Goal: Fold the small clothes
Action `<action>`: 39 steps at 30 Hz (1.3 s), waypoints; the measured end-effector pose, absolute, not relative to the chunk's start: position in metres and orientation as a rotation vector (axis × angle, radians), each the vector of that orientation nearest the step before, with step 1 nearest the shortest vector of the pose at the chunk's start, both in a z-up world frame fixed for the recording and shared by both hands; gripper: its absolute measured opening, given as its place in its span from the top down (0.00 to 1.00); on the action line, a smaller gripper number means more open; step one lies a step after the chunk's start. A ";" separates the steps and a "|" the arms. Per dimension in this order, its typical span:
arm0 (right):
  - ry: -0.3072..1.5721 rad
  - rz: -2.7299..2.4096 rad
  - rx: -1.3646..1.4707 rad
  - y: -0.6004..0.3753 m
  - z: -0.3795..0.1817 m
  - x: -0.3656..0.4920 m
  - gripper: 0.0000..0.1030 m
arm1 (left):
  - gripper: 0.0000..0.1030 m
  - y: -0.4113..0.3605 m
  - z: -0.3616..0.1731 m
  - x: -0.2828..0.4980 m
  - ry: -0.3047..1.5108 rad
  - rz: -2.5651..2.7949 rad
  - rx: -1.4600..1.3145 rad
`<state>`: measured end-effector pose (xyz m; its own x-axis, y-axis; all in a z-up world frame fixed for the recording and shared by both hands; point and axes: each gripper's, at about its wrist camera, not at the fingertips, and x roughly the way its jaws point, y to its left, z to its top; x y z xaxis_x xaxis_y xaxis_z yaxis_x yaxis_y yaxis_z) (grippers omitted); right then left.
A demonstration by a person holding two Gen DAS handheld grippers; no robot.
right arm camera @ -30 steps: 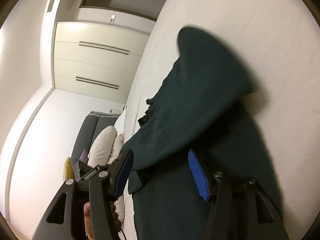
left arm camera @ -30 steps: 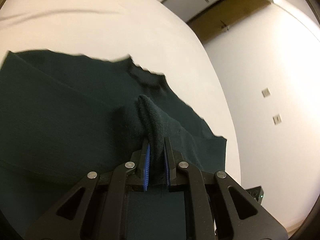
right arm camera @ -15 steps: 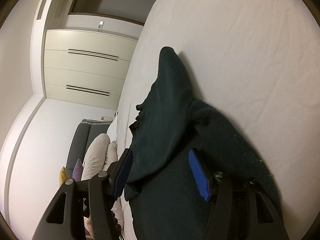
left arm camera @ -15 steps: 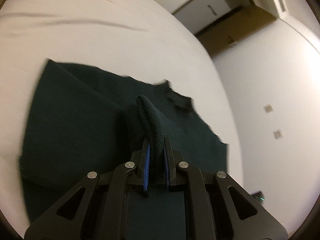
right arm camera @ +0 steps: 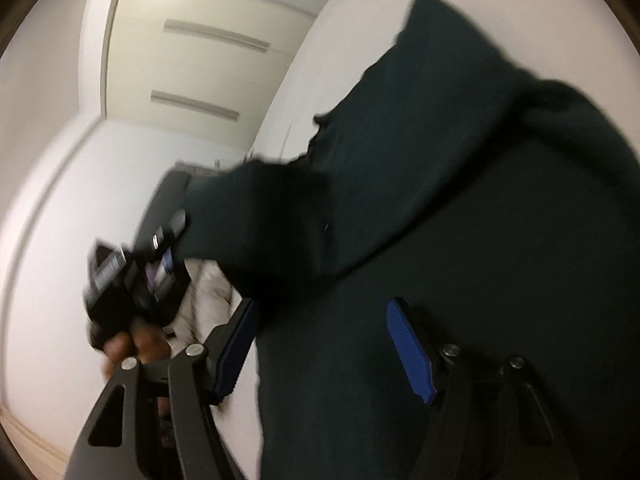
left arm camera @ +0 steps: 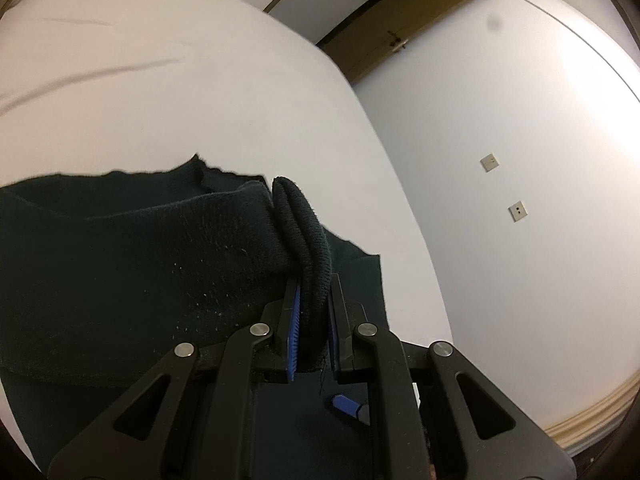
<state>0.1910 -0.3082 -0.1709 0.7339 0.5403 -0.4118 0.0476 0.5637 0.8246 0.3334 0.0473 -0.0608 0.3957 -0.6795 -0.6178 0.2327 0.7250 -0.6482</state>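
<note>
The left gripper (left arm camera: 310,312) has its jaws clamped on a bunched ribbed edge of the dark green knit garment (left arm camera: 120,272). The right gripper (right arm camera: 326,344) hangs with jaws wide apart and nothing between them, just over the same cloth. The garment lies spread on the white bed (left arm camera: 180,92), one flap lifted and partly doubled over.

To fold well, I judge the left should carry the pinched edge low and level across to the far edge, line the edges up, then let go, while the right presses or smooths the crease.

Count: one garment, two grippers, one bed; beyond it, two wall plates (left arm camera: 489,163).
</note>
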 end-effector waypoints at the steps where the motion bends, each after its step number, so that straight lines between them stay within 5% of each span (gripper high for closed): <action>1: 0.722 0.342 0.947 -0.301 -0.171 0.195 0.27 | 0.90 0.050 -0.066 0.333 1.019 -0.601 -0.517; 6: 0.741 0.285 0.720 -0.262 -0.147 0.205 0.27 | 0.90 0.053 -0.089 0.334 1.048 -0.586 -0.602; 13: 0.535 -0.010 -0.113 -0.160 -0.092 0.212 0.24 | 0.90 0.047 -0.102 0.346 1.044 -0.581 -0.633; 20: 0.351 -0.147 -0.577 -0.099 -0.104 0.221 0.26 | 0.90 0.051 -0.104 0.344 1.048 -0.578 -0.658; 21: 0.350 -0.162 -0.622 -0.096 -0.109 0.225 0.32 | 0.90 0.053 -0.104 0.344 1.047 -0.577 -0.661; 22: 0.356 -0.164 -0.646 -0.095 -0.114 0.227 0.37 | 0.90 0.052 -0.104 0.344 1.047 -0.575 -0.663; 26: 0.389 -0.149 -0.604 -0.110 -0.113 0.233 0.85 | 0.90 0.053 -0.103 0.345 1.045 -0.579 -0.667; 31: 0.378 -0.172 -0.329 -0.173 -0.080 0.227 0.97 | 0.89 0.039 -0.105 0.349 1.073 -0.593 -0.648; 39: 0.402 -0.146 -0.046 -0.271 -0.049 0.224 0.98 | 0.86 0.020 -0.117 0.356 1.066 -0.665 -0.663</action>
<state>0.2237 -0.2712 -0.0490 0.9101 -0.1511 -0.3860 0.1327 0.9884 -0.0739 0.3557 0.0196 -0.1170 0.3348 -0.7609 -0.5558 0.1652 0.6281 -0.7604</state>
